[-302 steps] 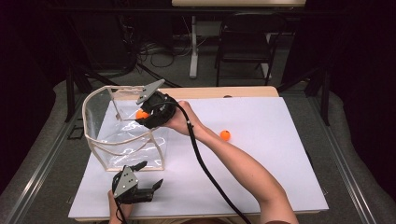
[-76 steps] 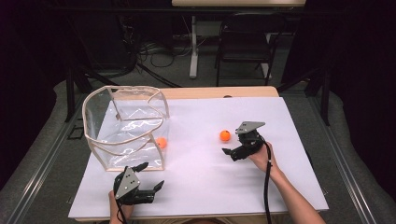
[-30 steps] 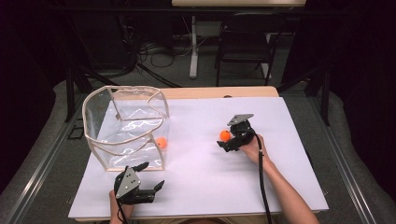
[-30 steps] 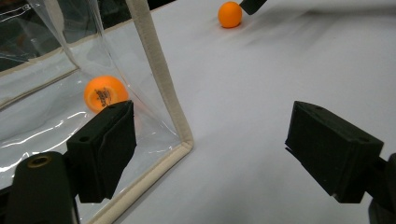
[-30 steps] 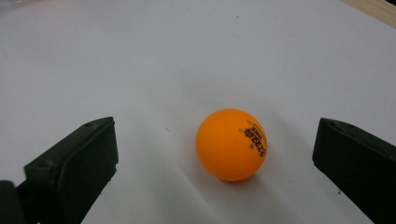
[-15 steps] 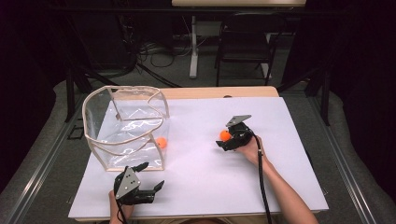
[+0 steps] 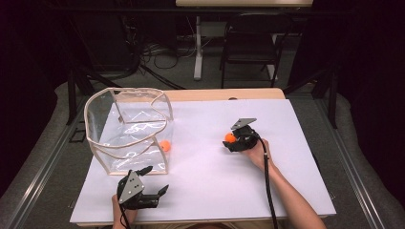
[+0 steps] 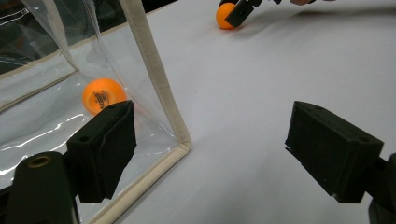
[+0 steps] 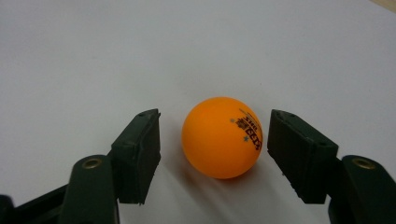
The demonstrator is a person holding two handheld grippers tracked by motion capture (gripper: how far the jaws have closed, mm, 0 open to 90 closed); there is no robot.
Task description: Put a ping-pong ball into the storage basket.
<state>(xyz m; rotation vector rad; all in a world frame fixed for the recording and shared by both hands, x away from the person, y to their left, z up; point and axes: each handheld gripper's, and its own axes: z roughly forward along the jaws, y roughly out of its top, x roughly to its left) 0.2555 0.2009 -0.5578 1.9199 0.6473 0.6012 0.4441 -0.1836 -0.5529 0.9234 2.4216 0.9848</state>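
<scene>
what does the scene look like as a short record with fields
surface: white table
container: clear bag with cloth trim, standing open at the table's left
ball 1: orange ball inside the bag, near its front corner
ball 2: second orange ball on the table, between the jaws, not yet gripped
right gripper: open around ball 2
left gripper: open, near the bag's corner

A dark chair (image 7: 248,47) stands beyond the white table (image 7: 286,191).
</scene>
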